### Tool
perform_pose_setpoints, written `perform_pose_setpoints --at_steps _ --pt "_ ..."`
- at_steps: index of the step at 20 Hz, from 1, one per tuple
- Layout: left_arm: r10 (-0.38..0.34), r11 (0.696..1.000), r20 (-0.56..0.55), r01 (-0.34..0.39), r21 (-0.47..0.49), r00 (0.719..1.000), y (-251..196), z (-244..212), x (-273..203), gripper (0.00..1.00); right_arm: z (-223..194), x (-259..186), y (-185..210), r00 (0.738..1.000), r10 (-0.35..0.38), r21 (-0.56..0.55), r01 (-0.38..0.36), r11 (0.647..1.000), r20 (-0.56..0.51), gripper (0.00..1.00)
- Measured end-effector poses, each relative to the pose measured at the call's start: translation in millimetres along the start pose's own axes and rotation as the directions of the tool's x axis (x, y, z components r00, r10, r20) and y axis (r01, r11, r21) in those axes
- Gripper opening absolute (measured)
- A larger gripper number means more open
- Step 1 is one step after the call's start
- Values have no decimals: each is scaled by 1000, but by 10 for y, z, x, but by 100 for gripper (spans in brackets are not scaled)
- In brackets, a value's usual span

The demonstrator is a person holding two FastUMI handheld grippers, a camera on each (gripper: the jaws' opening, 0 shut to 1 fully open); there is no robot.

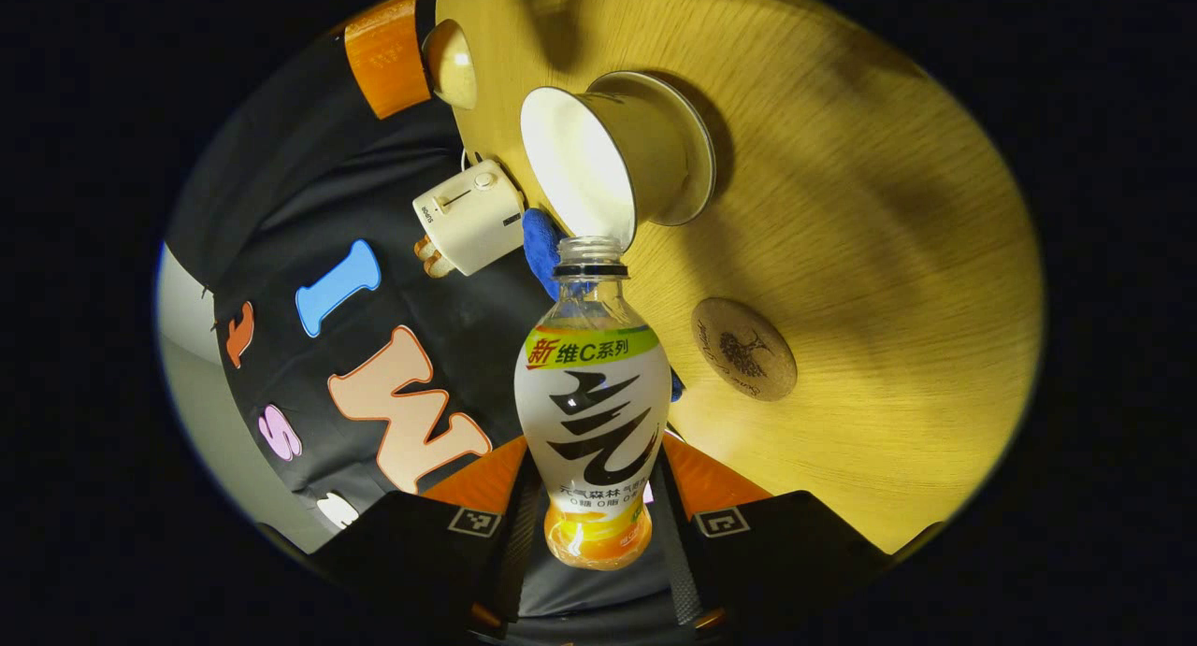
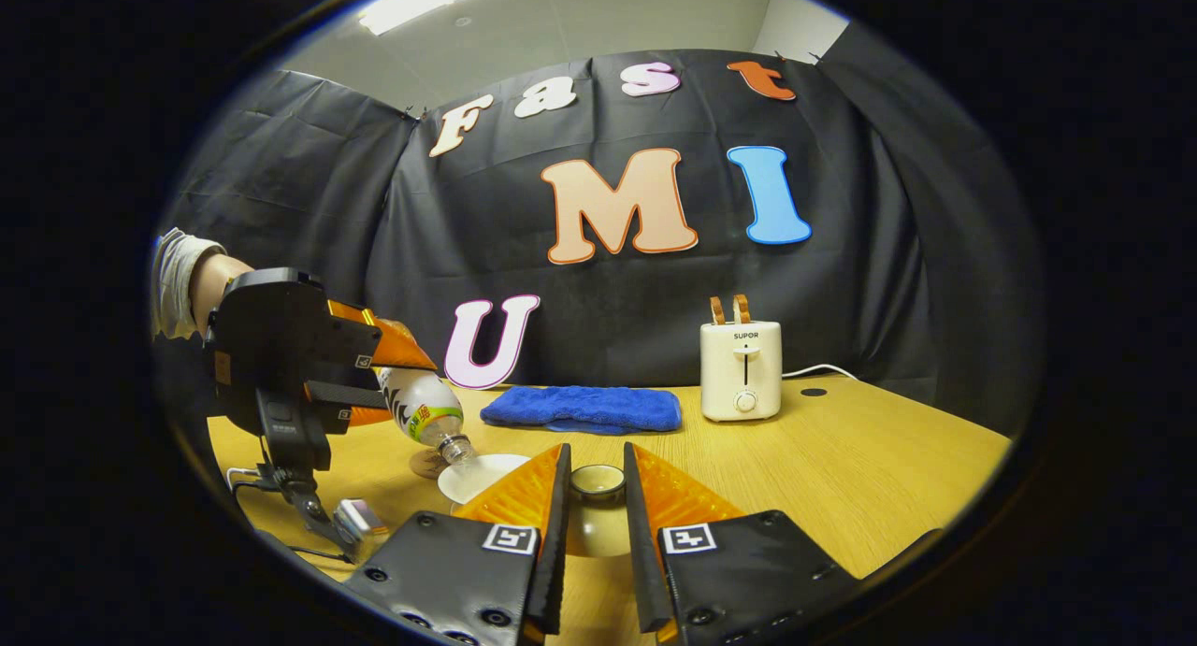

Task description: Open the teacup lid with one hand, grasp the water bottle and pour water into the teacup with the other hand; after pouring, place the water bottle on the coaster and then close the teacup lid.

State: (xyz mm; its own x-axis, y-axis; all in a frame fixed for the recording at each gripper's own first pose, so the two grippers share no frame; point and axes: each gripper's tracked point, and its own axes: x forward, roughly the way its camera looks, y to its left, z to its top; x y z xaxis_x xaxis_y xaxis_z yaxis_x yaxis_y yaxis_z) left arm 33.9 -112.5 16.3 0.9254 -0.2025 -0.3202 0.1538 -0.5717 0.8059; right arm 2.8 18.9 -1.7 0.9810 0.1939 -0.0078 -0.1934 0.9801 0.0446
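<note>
Left gripper view: left claw (image 1: 598, 496) clamped on the water bottle (image 1: 596, 412), both fingers pressing its lower body; the bottle is uncapped, its open mouth at the rim of the teacup (image 1: 608, 155), which stands on a saucer on the wooden bench (image 1: 888, 253). Round coaster (image 1: 743, 349) lies bare on the bench, near the bottle and apart from the teacup. Beyond the cup: a cream toaster (image 1: 472, 218) and part of a blue cloth (image 1: 540, 244). Right gripper view: right claw (image 2: 597, 496) closed on the teacup lid (image 2: 597, 510), a finger on either side, the lid held inverted with its ringed knob toward the far side, lifted off the cup. To the left, the left claw (image 2: 374, 384), held by a person's hand (image 2: 220, 286) with a pale sleeve, tilts the water bottle (image 2: 425, 412) neck-down over the teacup (image 2: 482, 476); whether water is flowing cannot be told. Coaster (image 2: 428, 463) partly hidden behind the bottle neck. Far side of the bench (image 2: 842, 459): blue cloth (image 2: 584, 409) laid flat at centre, toaster (image 2: 741, 369) to its right with two slices standing in the slots and a cable leading away to the right.
</note>
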Motion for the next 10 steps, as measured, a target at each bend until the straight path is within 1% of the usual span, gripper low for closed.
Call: perform_pose_setpoints --at_steps 1,6,7,10 --pt "2 1000 3 -2 0 1000 1 3 11 60 4 -8 1 1000 -1 -1 1 1000 0 33" --pt "4 1000 23 -3 -22 1000 -2 29 18 59 1 -10 5 1000 -1 -1 1 1000 0 34" --pt "-4 999 25 5 -46 1000 -28 28 33 59 5 -10 5 1000 -1 0 1 1000 0 34" --pt "-18 986 52 26 -162 998 -116 77 37 60 2 -8 3 1000 -1 4 1 1000 0 34"
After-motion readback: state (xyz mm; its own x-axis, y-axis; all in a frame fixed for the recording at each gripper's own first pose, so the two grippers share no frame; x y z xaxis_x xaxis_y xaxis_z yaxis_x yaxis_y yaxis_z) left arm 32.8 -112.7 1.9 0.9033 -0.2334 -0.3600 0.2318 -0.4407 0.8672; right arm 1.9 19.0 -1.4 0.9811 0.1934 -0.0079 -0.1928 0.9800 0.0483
